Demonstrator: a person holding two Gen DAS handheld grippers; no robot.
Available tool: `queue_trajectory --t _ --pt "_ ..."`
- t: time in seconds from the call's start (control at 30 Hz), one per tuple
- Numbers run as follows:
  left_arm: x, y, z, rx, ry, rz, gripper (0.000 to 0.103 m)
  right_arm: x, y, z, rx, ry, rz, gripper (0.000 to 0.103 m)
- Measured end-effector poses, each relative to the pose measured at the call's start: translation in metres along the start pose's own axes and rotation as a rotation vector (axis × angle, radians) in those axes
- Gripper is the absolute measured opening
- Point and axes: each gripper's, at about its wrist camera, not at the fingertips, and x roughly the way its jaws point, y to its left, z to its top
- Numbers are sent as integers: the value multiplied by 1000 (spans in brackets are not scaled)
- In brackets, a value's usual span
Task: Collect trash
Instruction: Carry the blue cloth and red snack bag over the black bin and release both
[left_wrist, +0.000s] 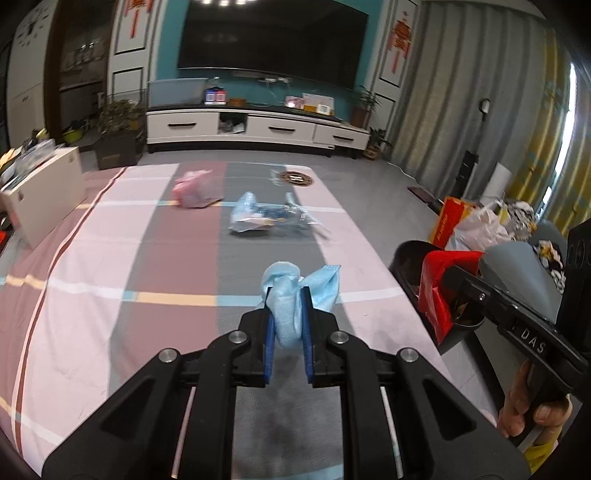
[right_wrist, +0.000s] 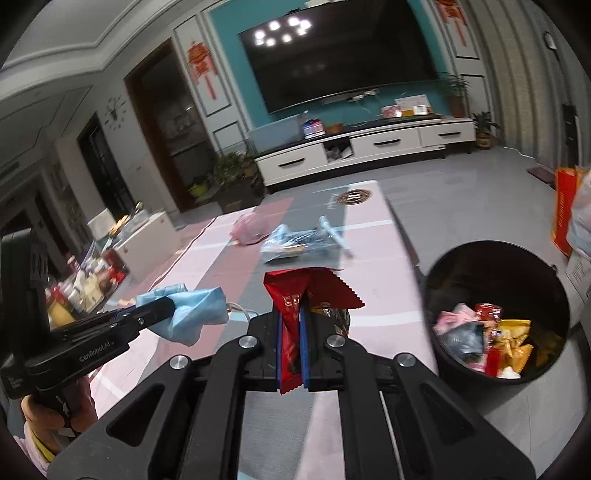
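My left gripper (left_wrist: 287, 295) is shut on a crumpled light-blue face mask (left_wrist: 291, 291), held above the checked cloth. In the right wrist view that mask (right_wrist: 192, 314) sticks out of the left gripper (right_wrist: 168, 306) at the left. My right gripper (right_wrist: 291, 314) is shut on a red snack wrapper (right_wrist: 314, 288); the left wrist view shows the wrapper (left_wrist: 439, 280) in front of the black bin. The round black bin (right_wrist: 436, 284) stands on the floor to the right of the table, with several wrappers inside. Farther along the table lie a clear-blue plastic bag (left_wrist: 266, 216) and a pink bag (left_wrist: 194, 188).
The table carries a pink, grey and white checked cloth (left_wrist: 110, 258). A white box (left_wrist: 44, 192) stands at the table's left side. A red bag (left_wrist: 448, 221) and other bags sit on the floor at the right. The TV stand (left_wrist: 258, 127) is at the back.
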Motion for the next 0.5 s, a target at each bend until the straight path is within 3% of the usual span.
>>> queue_trajectory --t 0.5 --pt "46 -104 22 190 8 -81 14 -34 -95 6 145 -80 -113 8"
